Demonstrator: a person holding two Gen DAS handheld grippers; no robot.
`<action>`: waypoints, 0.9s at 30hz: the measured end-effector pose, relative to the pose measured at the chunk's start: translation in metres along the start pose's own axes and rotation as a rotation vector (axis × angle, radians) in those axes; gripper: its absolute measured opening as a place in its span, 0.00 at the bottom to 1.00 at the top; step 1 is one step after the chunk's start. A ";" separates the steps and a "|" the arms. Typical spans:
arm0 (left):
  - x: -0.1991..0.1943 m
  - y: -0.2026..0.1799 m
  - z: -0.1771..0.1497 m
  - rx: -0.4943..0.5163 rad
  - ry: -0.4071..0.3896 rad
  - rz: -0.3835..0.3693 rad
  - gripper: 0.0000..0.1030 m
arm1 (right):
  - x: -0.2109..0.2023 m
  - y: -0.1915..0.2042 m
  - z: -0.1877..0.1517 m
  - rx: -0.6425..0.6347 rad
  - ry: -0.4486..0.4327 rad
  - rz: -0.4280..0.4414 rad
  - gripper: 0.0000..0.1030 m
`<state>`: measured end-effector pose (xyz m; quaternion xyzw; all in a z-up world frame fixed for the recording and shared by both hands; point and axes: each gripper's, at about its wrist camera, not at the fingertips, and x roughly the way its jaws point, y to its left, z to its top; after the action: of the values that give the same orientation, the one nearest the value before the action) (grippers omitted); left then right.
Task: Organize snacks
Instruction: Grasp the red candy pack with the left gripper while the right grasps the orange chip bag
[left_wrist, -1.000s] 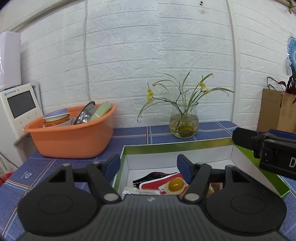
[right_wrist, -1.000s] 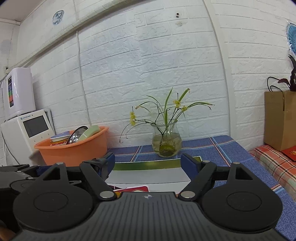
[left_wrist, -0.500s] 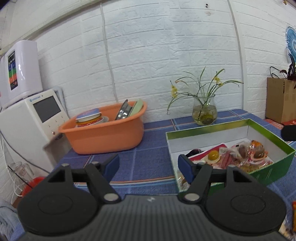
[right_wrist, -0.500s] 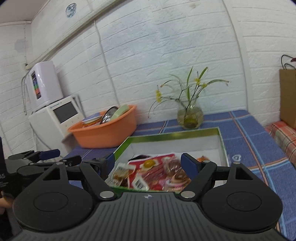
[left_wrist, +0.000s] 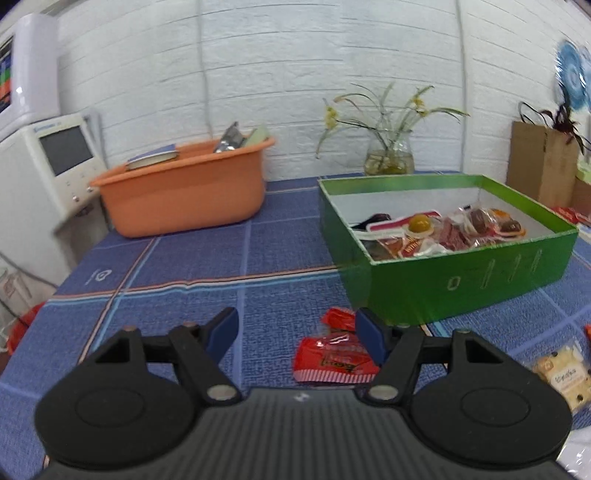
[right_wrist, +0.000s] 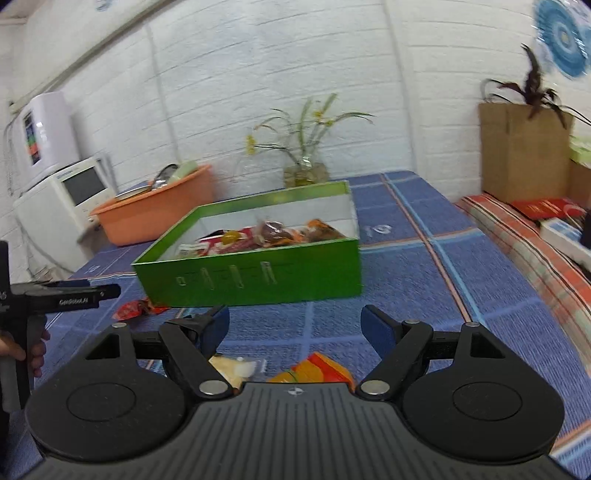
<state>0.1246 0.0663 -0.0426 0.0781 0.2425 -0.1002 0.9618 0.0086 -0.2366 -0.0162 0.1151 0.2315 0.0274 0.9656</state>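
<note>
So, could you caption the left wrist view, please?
Open left gripper above a red snack packet, beside the green box.

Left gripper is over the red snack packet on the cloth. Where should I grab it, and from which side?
Come straight down with the open left gripper and pinch the red packet across its puffed middle. It lies flat on the blue cloth, so a side approach would likely only slide it; its crimped ends look too thin.

My left tool (left_wrist: 297, 334) is black with blue pads, and so is my right tool (right_wrist: 295, 328). At two o'clock sits a green box (left_wrist: 458, 280), white inside. The counter cloth (left_wrist: 177, 266) is blue plaid with orange stripes. At eleven o'clock is an orange basin (left_wrist: 184, 199). A red wrapper (left_wrist: 332, 360) has a striped edge.
</note>
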 end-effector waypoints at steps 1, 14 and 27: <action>0.007 -0.004 -0.001 0.025 0.008 -0.026 0.66 | -0.001 -0.003 -0.004 0.039 0.011 -0.026 1.00; 0.058 0.006 -0.005 0.015 0.143 -0.236 0.94 | 0.027 0.005 -0.038 0.132 0.140 -0.086 1.00; 0.010 -0.006 -0.016 0.020 0.184 -0.301 0.33 | 0.008 -0.005 -0.042 0.052 0.138 -0.016 0.45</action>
<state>0.1249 0.0620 -0.0624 0.0593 0.3374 -0.2380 0.9088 -0.0031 -0.2316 -0.0574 0.1361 0.2989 0.0213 0.9443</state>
